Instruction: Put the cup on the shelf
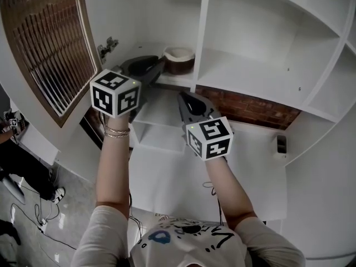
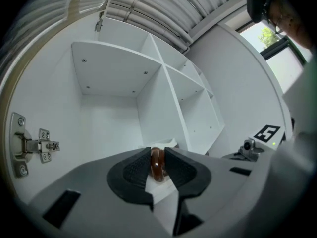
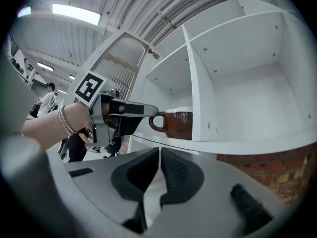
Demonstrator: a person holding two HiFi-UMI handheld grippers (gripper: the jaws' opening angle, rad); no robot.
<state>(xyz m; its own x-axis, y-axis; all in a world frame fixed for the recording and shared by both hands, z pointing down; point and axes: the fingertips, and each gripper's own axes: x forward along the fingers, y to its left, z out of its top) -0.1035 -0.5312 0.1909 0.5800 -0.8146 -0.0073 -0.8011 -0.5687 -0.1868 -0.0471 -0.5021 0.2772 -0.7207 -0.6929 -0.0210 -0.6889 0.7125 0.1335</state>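
The cup (image 3: 179, 124) is set near the front edge of the shelf (image 3: 247, 144), probably resting, its handle turned outward and pinched by the left gripper (image 3: 148, 112). The right gripper (image 3: 159, 168), pressed together on nothing, is held lower, farther off.
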